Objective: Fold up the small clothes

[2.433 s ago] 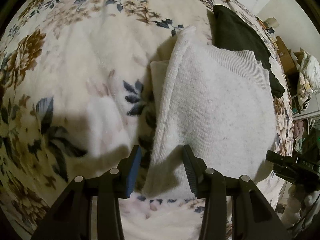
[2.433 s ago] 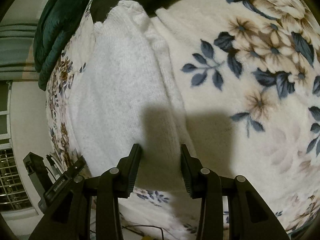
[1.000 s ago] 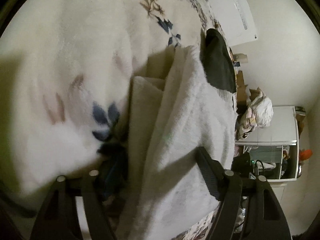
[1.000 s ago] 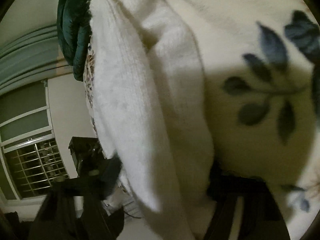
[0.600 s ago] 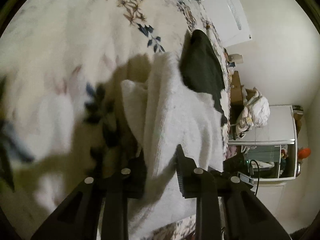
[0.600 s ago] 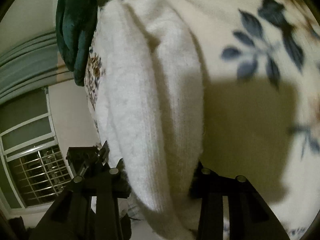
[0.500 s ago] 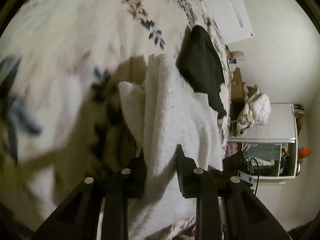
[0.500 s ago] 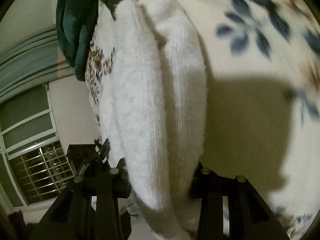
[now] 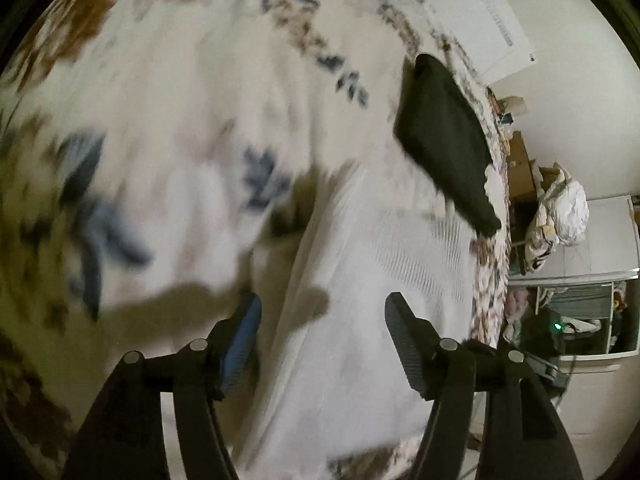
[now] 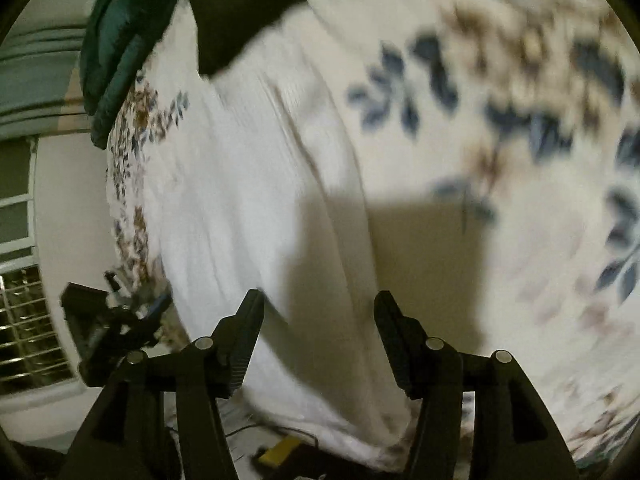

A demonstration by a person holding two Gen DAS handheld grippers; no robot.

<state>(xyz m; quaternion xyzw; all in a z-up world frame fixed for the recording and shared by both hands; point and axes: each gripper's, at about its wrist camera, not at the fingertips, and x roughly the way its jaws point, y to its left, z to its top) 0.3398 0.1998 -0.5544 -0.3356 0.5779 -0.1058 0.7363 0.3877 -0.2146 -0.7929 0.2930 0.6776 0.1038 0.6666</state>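
Released half a second ago, and now lying folded on the floral blanket [image 9: 168, 128] near the bed's edge: white knit garment [image 9: 360, 280], its far end touching a black garment [image 9: 440, 136]. Left gripper [image 9: 322, 340] and right gripper [image 10: 318, 332] both spread wide above it, gripping nothing. Could slide off that near edge or spring unfolded if nudged carelessly; plenty of open blanket on the far side, though.
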